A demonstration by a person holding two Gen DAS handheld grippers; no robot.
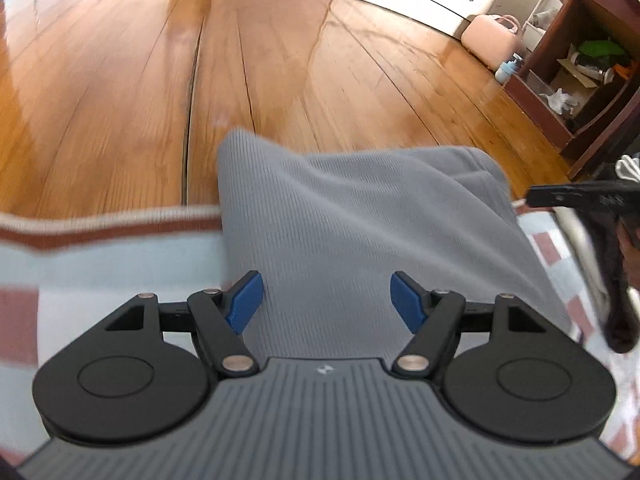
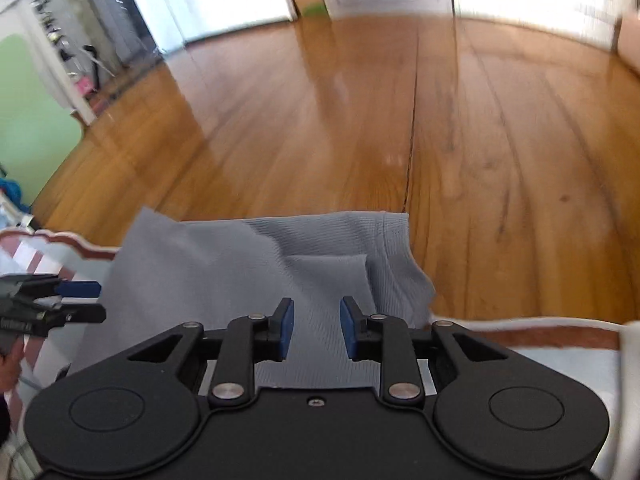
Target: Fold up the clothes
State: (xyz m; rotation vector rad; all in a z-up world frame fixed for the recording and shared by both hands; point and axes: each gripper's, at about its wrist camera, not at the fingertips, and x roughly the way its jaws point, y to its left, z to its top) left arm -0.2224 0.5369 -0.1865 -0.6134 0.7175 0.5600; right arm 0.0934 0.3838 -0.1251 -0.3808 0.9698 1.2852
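Left tool (image 1: 326, 300): your blue pads are spread wide, nothing between them, hovering over the cloth.
Right tool (image 2: 317, 330): your pads stand apart with a narrower gap, gripping nothing, just above the fabric.
Grey garment (image 1: 340, 216): a ribbed knit, partly folded, lies rumpled on the checked cover (image 1: 120, 264) of the counter, its far edge hanging over the rim.
Wooden floor (image 2: 320, 120): glossy planks stretch beyond the counter.
Pink case (image 1: 490, 40): sits on the floor beside a dark shelf unit (image 1: 580, 72).

Shelf contents (image 1: 592, 64) too small; right tongs (image 1: 580, 200) cut off at edge.
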